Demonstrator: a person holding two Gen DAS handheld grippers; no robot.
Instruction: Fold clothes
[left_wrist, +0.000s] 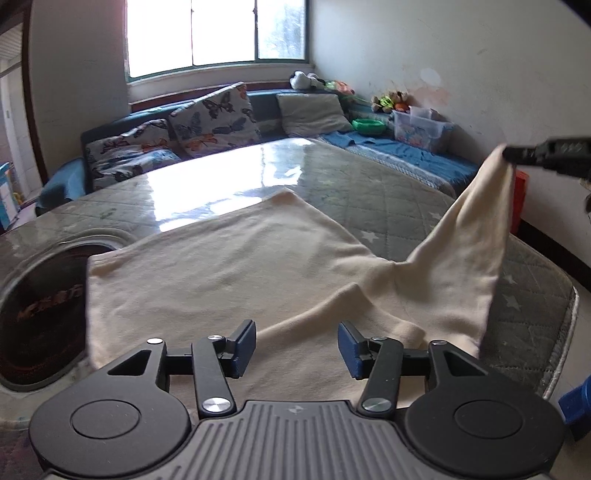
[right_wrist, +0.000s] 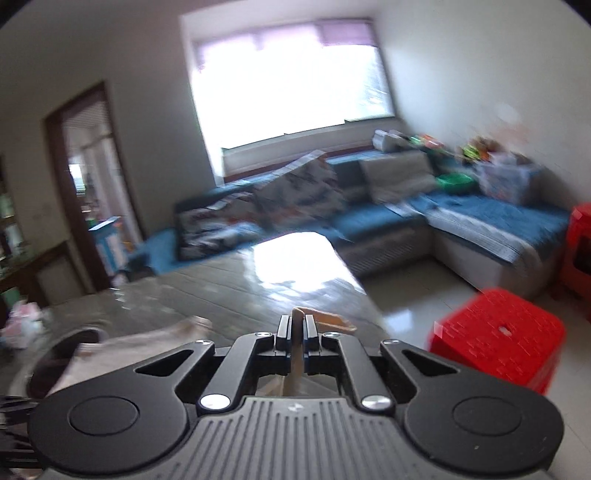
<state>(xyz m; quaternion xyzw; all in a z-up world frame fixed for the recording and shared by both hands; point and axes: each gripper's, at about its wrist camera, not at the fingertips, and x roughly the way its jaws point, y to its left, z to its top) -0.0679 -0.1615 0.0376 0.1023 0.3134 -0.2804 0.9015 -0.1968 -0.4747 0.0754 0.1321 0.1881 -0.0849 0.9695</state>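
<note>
While left tool (left_wrist: 297, 349) gapes, right tool (right_wrist: 297, 332) pinches cream garment (left_wrist: 240, 273).

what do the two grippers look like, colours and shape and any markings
Both look like the same model. The left gripper has a grey ribbed body with a small logo, two round black discs, black linkage arms with silver pivot screws, and blue pads on its fingers. The right gripper matches, though its pad colour cannot be made out. No cables, hands or sleeves show.

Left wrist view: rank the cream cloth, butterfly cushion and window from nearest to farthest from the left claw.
1. Cream cloth, directly under and ahead of the open left claw.
2. Butterfly cushion, on the sofa past the table, slightly left.
3. Window, on the back wall.
</note>
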